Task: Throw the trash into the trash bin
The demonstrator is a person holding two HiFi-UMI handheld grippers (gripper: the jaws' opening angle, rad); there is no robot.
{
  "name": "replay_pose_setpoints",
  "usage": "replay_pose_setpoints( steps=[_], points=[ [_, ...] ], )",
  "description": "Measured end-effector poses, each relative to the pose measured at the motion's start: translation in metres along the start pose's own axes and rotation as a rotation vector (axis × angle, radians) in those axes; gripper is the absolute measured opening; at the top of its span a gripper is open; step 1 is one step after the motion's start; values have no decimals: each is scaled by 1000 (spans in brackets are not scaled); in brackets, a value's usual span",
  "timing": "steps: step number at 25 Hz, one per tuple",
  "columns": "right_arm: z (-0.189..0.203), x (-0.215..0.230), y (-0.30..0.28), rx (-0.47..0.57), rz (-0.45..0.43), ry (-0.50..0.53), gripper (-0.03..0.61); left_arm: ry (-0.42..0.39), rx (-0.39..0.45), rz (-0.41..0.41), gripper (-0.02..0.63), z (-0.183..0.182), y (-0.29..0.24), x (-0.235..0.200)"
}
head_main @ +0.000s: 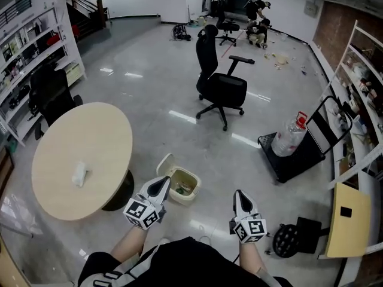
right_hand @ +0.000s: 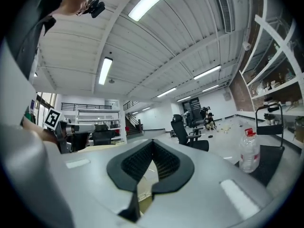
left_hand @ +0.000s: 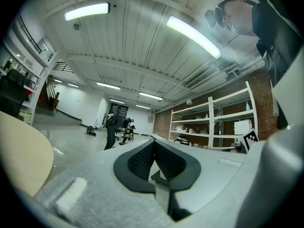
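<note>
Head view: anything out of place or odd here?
A white wad lies on the table, not in the bin, whose lid stands open. Litter is strewn on the floor far back.

L hand-held gripper [head_main: 160, 185] jaws together, empty, aimed 1 o'clock, R hand-held gripper [head_main: 239, 195] likewise, aimed 11 o'clock, both level

Open floor [head_main: 155, 94] ahead — round table [head_main: 96, 136] left, trash bin [head_main: 188, 198] near, cart [head_main: 294, 164] right
</note>
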State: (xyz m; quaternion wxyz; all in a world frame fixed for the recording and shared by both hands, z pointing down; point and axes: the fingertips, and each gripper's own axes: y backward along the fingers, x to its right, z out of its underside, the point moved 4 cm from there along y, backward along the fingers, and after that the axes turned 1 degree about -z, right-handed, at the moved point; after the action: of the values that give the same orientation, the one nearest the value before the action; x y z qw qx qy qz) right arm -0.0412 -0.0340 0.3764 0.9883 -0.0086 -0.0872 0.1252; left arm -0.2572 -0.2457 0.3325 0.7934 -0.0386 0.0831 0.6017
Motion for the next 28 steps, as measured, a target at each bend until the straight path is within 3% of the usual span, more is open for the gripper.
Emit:
replay_pose_setpoints(
  steps=[8,15,28],
  points=[
    [-9,61,47,8,72,8,5,17,2,78,2,16,-58,60],
    [-18,112,85,8,169,26,6,-13,8,214,2,13,-108,110],
    [-32,110,97,52,344,43,6,16,-14,384,2,10,-141,112]
  ],
)
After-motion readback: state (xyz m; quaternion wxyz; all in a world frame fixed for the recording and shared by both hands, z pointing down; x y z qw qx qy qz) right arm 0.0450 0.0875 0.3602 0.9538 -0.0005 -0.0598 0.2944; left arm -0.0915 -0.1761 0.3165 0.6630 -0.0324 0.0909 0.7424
